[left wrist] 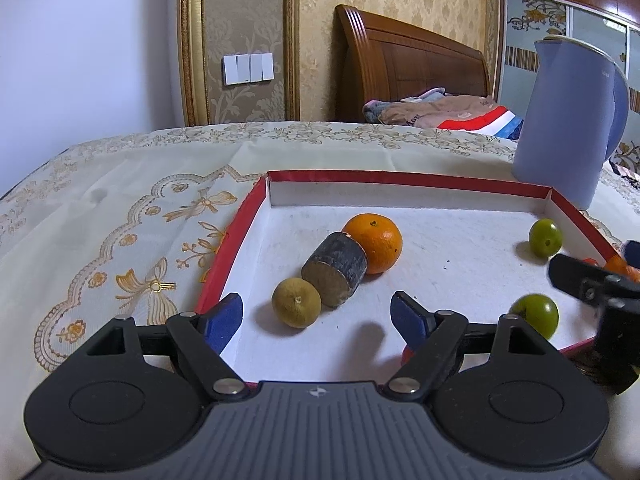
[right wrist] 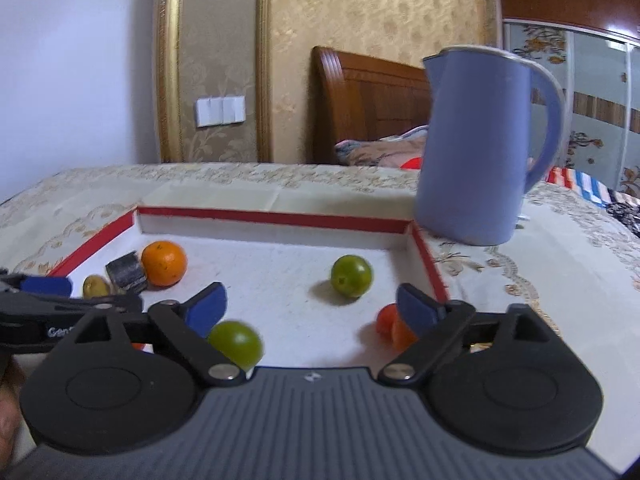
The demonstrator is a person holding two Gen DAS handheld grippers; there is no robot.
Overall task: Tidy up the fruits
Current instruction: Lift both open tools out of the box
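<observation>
A red-rimmed white tray [left wrist: 400, 179] holds an orange [left wrist: 374, 243], a dark stubby cylinder [left wrist: 335, 274] and a dull yellow-green citrus [left wrist: 296, 302] in a touching row. My left gripper [left wrist: 316, 320] stands open just in front of them, nothing between its pads. Two green fruits [left wrist: 545, 237] [left wrist: 534, 314] lie at the tray's right. My right gripper [right wrist: 312, 310] is open wide over the tray [right wrist: 272, 216]. One green fruit [right wrist: 236, 344] sits by its left finger, small orange-red fruits [right wrist: 394, 326] lie at its right finger, and the other green fruit [right wrist: 351, 276] is ahead.
A tall blue jug [right wrist: 480, 148] stands on the embroidered tablecloth [left wrist: 120, 220] just past the tray's far right corner. My right gripper's black finger [left wrist: 580, 280] reaches in over the tray's right rim. A wooden bed headboard [left wrist: 400, 64] and wall are behind the table.
</observation>
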